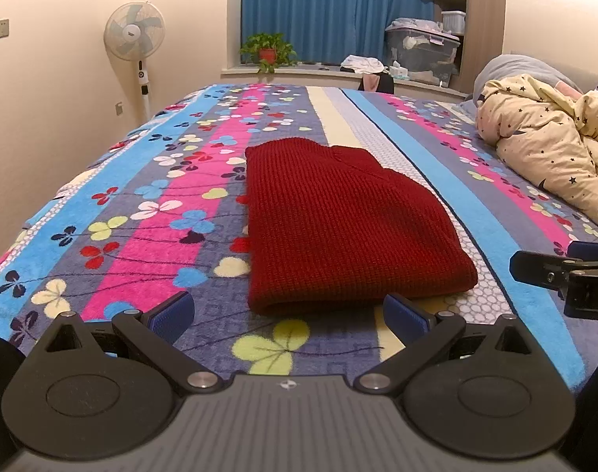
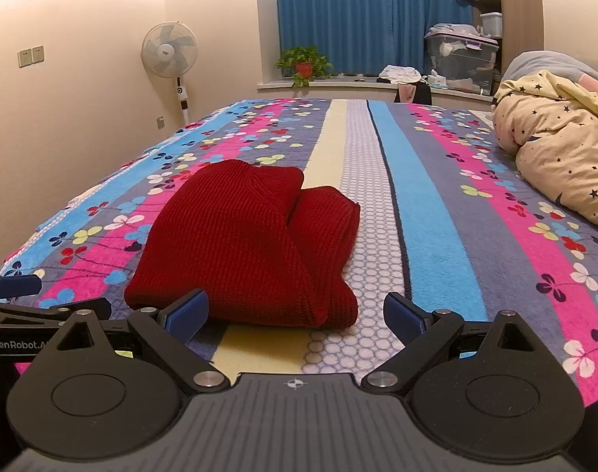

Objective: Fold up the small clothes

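1. Left hand-held gripper (image 1: 287, 316) is nearest the lens: blue pads wide apart, holding nothing, hovering just in front of the near edge of the red knit garment (image 1: 338, 228). One pad sits v. close to that edge; contact I cannot tell.
2. Right hand-held gripper (image 2: 295, 314) is the same: pads spread, empty, just before the garment's near folded edge.
3. Garment lies folded in a thick bundle on the bed (image 1: 141, 236), approx. in the middle of the flower blanket, well apart from the star duvet (image 1: 554, 149).
4. Risk, in my judgement: the knit is thick and layered, so a pinch may catch only the top layer and the fold opens.
5. Also both grippers are near each other; they may collide.
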The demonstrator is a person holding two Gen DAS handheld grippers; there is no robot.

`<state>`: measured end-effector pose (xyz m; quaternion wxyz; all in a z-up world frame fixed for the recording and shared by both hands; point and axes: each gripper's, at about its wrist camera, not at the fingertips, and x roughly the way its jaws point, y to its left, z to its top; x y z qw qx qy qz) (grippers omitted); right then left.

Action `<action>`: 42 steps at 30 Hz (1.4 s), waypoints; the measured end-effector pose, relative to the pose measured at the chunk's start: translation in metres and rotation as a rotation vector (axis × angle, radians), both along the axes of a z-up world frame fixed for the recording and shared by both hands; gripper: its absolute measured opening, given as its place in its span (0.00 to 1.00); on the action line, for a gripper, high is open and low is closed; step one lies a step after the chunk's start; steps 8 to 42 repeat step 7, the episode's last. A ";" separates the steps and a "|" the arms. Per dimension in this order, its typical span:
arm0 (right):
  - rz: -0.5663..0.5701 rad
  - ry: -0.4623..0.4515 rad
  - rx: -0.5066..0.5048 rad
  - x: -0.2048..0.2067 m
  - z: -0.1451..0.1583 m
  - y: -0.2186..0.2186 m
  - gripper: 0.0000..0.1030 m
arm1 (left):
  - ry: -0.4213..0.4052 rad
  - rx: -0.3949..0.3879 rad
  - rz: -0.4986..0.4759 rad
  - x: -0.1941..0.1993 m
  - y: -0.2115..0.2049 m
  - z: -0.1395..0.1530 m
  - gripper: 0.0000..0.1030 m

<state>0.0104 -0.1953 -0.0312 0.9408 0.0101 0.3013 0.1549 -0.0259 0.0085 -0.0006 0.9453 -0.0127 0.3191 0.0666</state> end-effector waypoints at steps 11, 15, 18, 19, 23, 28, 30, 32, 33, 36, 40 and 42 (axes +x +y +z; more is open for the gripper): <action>0.000 0.000 0.000 0.000 0.000 0.000 0.93 | 0.000 -0.001 -0.003 0.001 0.000 0.001 0.99; 0.000 0.000 0.000 0.000 0.000 0.000 0.93 | 0.000 -0.001 -0.003 0.001 0.000 0.001 0.99; 0.000 0.000 0.000 0.000 0.000 0.000 0.93 | 0.000 -0.001 -0.003 0.001 0.000 0.001 0.99; 0.000 0.000 0.000 0.000 0.000 0.000 0.93 | 0.000 -0.001 -0.003 0.001 0.000 0.001 0.99; 0.000 0.000 0.000 0.000 0.000 0.000 0.93 | 0.000 -0.001 -0.003 0.001 0.000 0.001 0.99; 0.000 0.000 0.000 0.000 0.000 0.000 0.93 | 0.000 -0.001 -0.003 0.001 0.000 0.001 0.99; 0.000 0.000 0.000 0.000 0.000 0.000 0.93 | 0.000 -0.001 -0.003 0.001 0.000 0.001 0.99; 0.000 0.000 0.000 0.000 0.000 0.000 0.93 | 0.000 -0.001 -0.003 0.001 0.000 0.001 0.99; 0.000 0.000 0.000 0.000 0.000 0.000 0.93 | 0.000 -0.001 -0.003 0.001 0.000 0.001 0.99; 0.000 0.000 0.000 0.000 0.000 0.000 0.93 | 0.000 -0.001 -0.003 0.001 0.000 0.001 0.99; 0.000 0.000 0.000 0.000 0.000 0.000 0.93 | 0.000 -0.001 -0.003 0.001 0.000 0.001 0.99; 0.000 0.000 0.000 0.000 0.000 0.000 0.93 | 0.000 -0.001 -0.003 0.001 0.000 0.001 0.99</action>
